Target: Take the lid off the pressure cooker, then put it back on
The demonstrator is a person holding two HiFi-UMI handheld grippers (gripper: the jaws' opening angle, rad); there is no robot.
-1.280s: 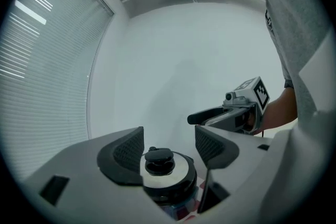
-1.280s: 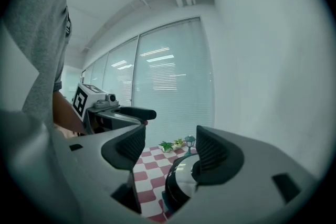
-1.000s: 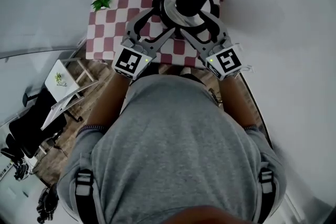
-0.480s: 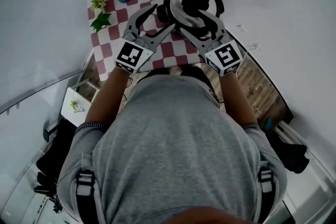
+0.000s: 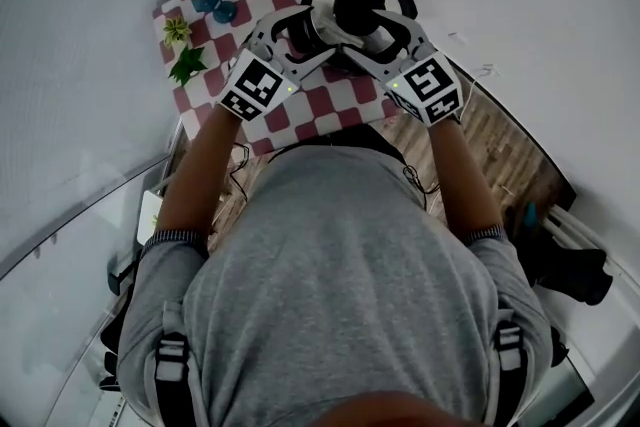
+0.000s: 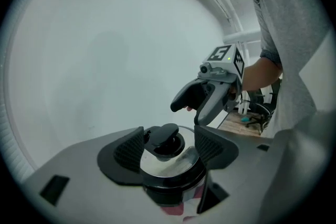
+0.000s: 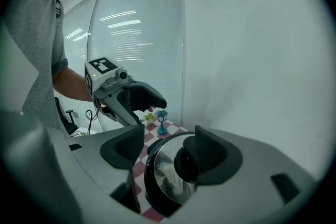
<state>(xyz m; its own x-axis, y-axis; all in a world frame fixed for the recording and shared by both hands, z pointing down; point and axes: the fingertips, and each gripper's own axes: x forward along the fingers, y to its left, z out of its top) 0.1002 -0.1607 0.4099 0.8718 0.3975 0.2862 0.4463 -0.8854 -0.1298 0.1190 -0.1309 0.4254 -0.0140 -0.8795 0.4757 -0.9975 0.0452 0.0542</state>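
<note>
The pressure cooker (image 5: 345,5) stands on a red-and-white checked table, its shiny steel lid (image 6: 169,164) on and topped by a black knob (image 6: 166,140). My left gripper (image 5: 305,33) reaches in from the left, jaws wide, the lid and knob showing between its pads (image 6: 129,149). My right gripper (image 5: 372,33) comes from the right; its jaws are opening, and the lid (image 7: 164,173) lies between them with the knob (image 7: 185,166) half hidden behind one pad (image 7: 209,150). I see no pad pressing on the lid. Each gripper shows in the other's view: the right gripper (image 6: 203,99), the left gripper (image 7: 131,98).
The checked cloth (image 5: 300,110) covers a small table against white walls. A teal lamp ornament (image 5: 212,1) and small green plants (image 5: 182,50) stand at its far left. Wooden floor (image 5: 505,150) lies to the right, with an office chair (image 6: 257,113) behind the person.
Both grippers have come down and closed in on the cooker from either side, so their jaws now flank the lid. The head view has swung round.
</note>
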